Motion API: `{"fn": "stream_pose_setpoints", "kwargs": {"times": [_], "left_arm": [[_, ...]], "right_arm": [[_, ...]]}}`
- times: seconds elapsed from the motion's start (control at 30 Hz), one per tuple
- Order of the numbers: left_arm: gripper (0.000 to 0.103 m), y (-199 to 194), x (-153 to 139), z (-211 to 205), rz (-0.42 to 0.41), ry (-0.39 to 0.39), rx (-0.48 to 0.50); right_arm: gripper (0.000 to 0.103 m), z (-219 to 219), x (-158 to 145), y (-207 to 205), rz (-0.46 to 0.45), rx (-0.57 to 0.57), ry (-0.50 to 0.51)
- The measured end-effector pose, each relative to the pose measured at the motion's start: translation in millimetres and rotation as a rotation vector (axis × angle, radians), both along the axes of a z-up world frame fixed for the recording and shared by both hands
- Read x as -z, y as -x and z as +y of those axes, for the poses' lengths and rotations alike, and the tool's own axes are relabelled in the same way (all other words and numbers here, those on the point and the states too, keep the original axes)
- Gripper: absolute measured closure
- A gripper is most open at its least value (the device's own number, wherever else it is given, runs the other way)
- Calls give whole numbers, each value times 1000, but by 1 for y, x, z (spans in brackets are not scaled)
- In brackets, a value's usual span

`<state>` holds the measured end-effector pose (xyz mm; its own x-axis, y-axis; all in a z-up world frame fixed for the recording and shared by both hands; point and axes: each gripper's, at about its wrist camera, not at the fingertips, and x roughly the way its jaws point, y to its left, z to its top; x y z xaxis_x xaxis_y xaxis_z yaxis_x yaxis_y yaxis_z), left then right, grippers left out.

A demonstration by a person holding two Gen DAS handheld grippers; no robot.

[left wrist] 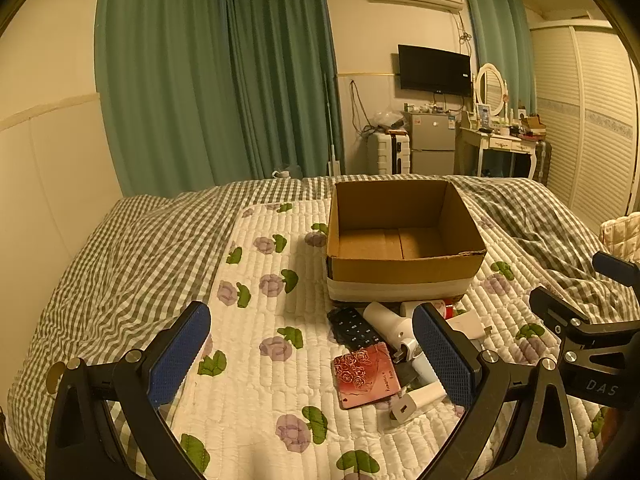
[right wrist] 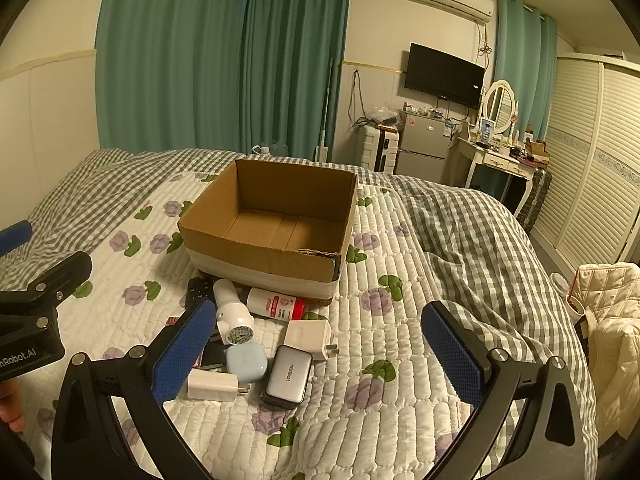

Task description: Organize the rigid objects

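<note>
Clutter heaped just before cardboard box, nearer right gripper; both jaws spread, holding nothing, left gripper alongside

Grey rounded metal power bank, on the white quilted floral bedspread towards its near edge: reads "UGREEN".

Black clamp body of left gripper, seen at left edge of right wrist view: "nRobot.AI", start cut off.

Black body of right gripper, seen at right edge of left wrist view: "DAS", rest cut off.

White cylinder bottle w/ red band, just in front of the cardboard box: red print, too small to read.

Red rose-pattern card: small script at corner, illegible.
</note>
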<state>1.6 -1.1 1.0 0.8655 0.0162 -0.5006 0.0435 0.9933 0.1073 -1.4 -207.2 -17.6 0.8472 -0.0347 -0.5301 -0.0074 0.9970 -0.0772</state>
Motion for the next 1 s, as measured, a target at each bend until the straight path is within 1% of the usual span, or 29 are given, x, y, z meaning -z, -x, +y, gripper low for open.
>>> {"fn": "stream_pose_setpoints", "kwargs": {"times": [0.8,0.9,1.0], "left_arm": [[0,2,-1,1,-4,3,6],[0,4,-5,-1,-4,-8,10],[0,3,-11,-5,-21,-31,19]], "right_arm": [[0,4,2,0,10,-15,4],[0,6,1,-1,27,-38,10],[0,7,-2,-5,40,-58,37]]}}
